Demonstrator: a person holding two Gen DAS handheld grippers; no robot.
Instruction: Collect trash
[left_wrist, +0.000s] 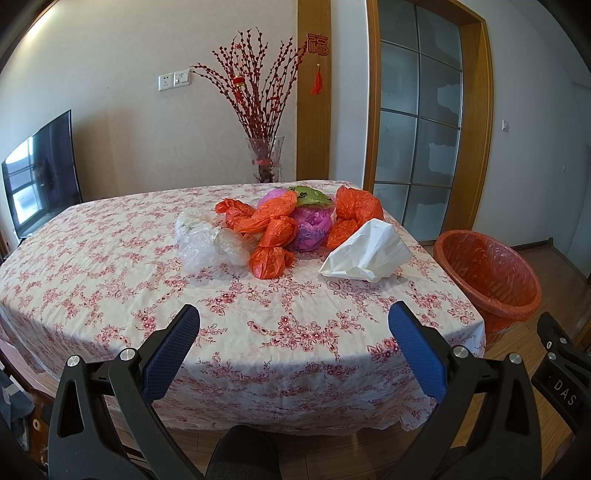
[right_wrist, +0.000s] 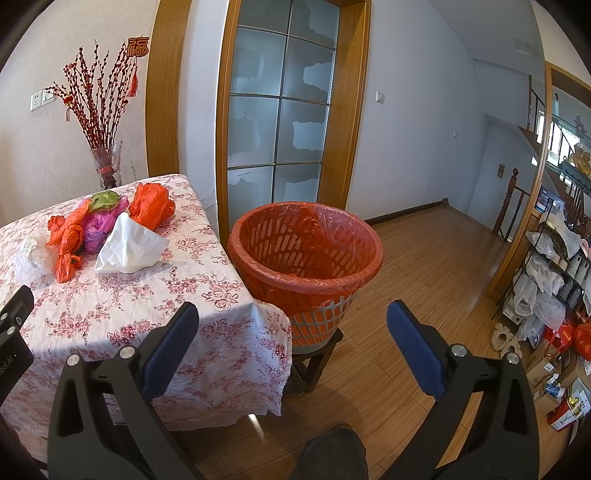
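Observation:
A heap of crumpled plastic bags lies on the floral tablecloth (left_wrist: 110, 266): orange bags (left_wrist: 271, 230), a pink bag (left_wrist: 308, 227), a green one (left_wrist: 308, 195), clear bags (left_wrist: 207, 240) and a white bag (left_wrist: 369, 251). The heap also shows in the right wrist view (right_wrist: 70, 236), with the white bag (right_wrist: 129, 247) nearest. A trash basket (right_wrist: 306, 251) lined with an orange bag stands on a stool right of the table; it also shows in the left wrist view (left_wrist: 487, 273). My left gripper (left_wrist: 293, 328) is open and empty over the table's near edge. My right gripper (right_wrist: 291, 325) is open and empty before the basket.
A glass vase (left_wrist: 266, 158) with red branches stands behind the table. A TV (left_wrist: 40, 173) is at the left. A frosted glass door (right_wrist: 280, 122) is behind the basket. A cluttered shelf (right_wrist: 554, 277) stands at the right on the wooden floor (right_wrist: 436, 266).

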